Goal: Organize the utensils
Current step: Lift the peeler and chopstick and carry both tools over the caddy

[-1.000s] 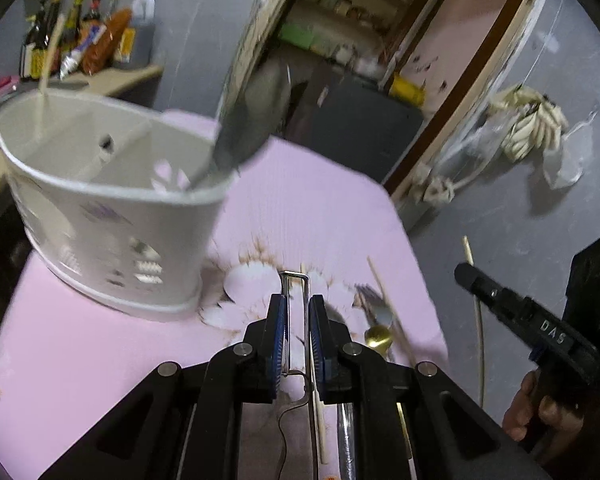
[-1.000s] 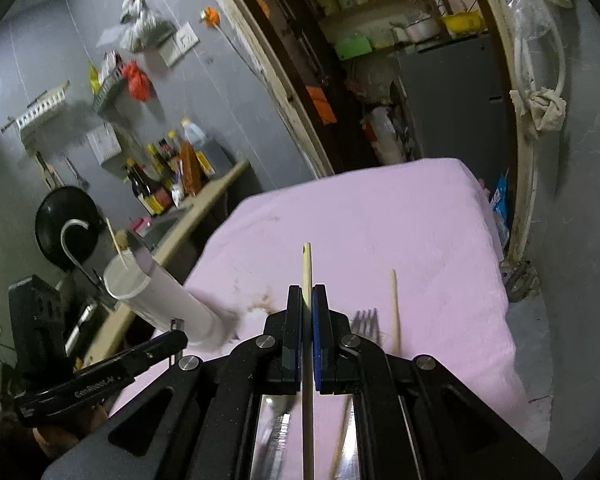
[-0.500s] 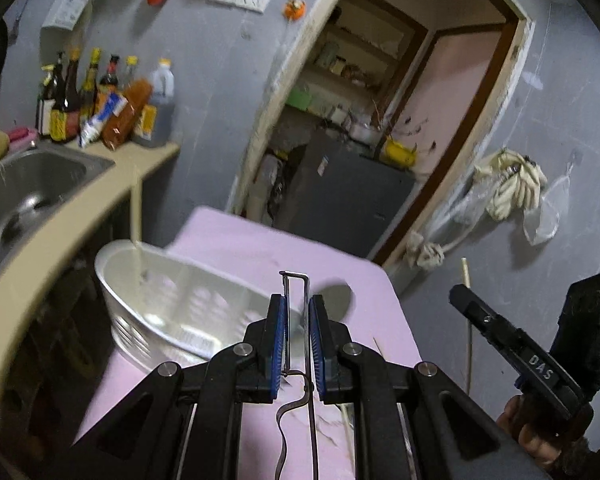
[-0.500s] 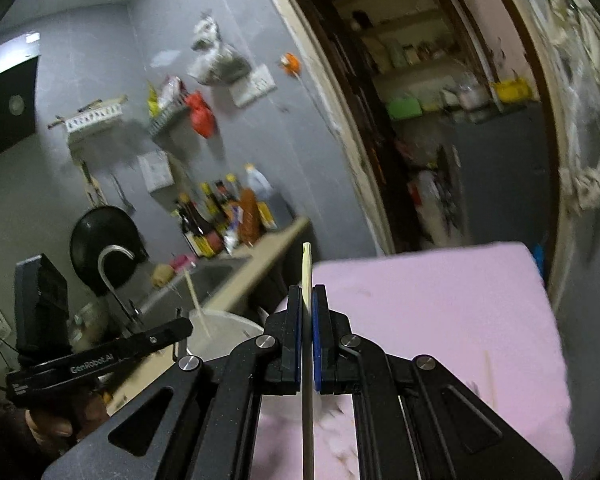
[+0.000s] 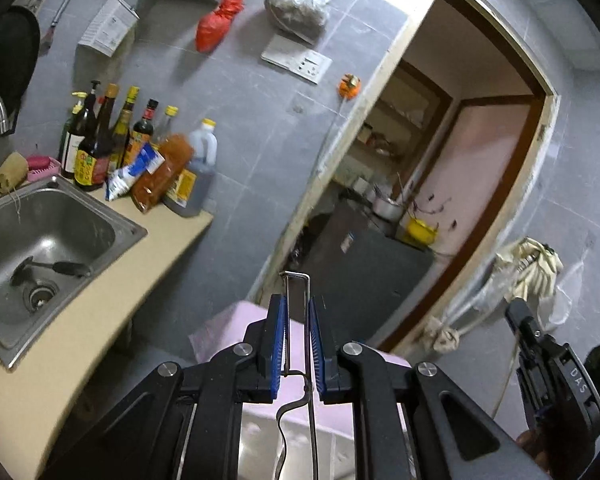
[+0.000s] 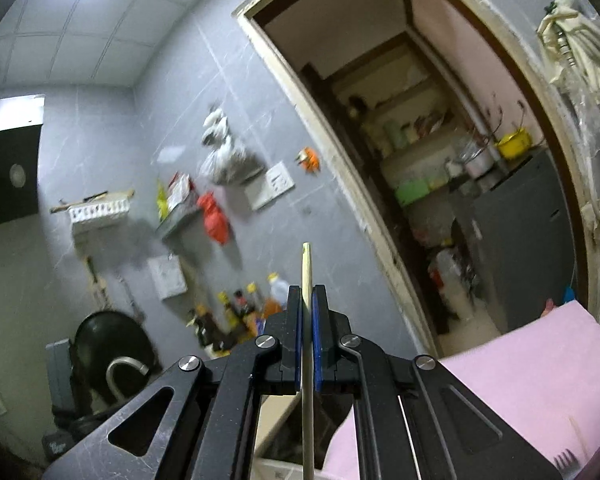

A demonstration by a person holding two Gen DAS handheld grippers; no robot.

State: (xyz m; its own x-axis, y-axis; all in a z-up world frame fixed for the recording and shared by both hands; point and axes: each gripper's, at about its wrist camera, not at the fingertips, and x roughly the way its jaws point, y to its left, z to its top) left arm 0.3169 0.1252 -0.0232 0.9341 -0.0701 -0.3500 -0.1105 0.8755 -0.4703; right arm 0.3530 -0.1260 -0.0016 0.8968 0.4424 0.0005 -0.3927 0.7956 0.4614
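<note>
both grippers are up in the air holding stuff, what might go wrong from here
1. The right gripper pinches the chopstick between narrow pads, so it may pivot or slip.
2. The left gripper clamps a springy wire-handled utensil; it could twist loose.
3. The utensil holder is barely in view, so aiming is hard.

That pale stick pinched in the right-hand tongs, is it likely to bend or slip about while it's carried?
The chopstick looks straight and rigid, so it probably won't flop. It is thin and smooth, and the right tongs pinch it at one narrow spot, so it might pivot or slide. Being slender wood, it is likely very light.
</note>
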